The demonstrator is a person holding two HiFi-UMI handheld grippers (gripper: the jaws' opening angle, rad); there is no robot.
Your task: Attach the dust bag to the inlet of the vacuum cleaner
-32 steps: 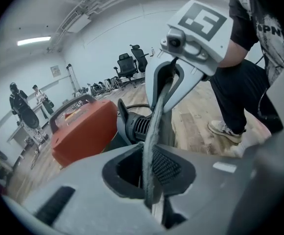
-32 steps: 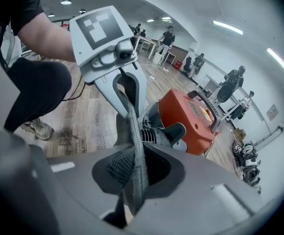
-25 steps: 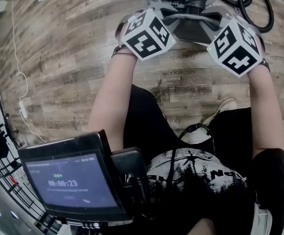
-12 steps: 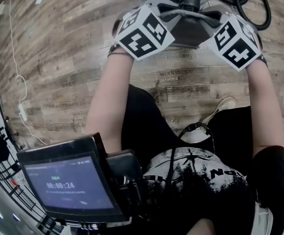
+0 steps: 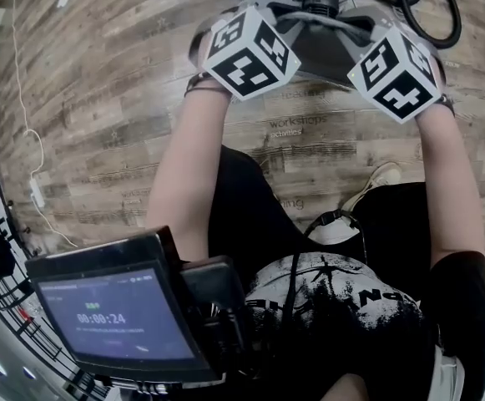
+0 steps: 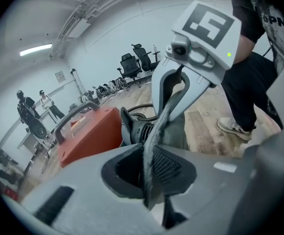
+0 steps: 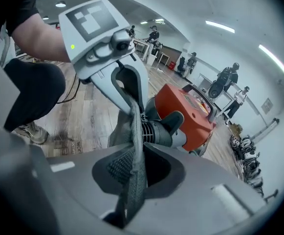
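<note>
Dust bag (image 5: 324, 53) is stretched between left gripper (image 6: 149, 166) and right gripper (image 7: 133, 169), both with jaws narrow, pinching its fabric edge. Inlet (image 7: 157, 131) of the orange vacuum cleaner (image 7: 188, 109) lies just ahead of the fingertips, midway between hands. Neither's nearer, so I'd push straight forward.

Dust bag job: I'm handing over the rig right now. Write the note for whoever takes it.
Left gripper: shut on one edge of the dust bag.
Right gripper: shut on the opposite edge, with the fabric stretched between the two.
Vacuum cleaner: just ahead, its black ribbed inlet right behind the bag.
Done: bag is gripped on both sides and held up at the inlet.
Left: fit the bag's opening over the inlet, since it does not look seated yet, then let go.
</note>
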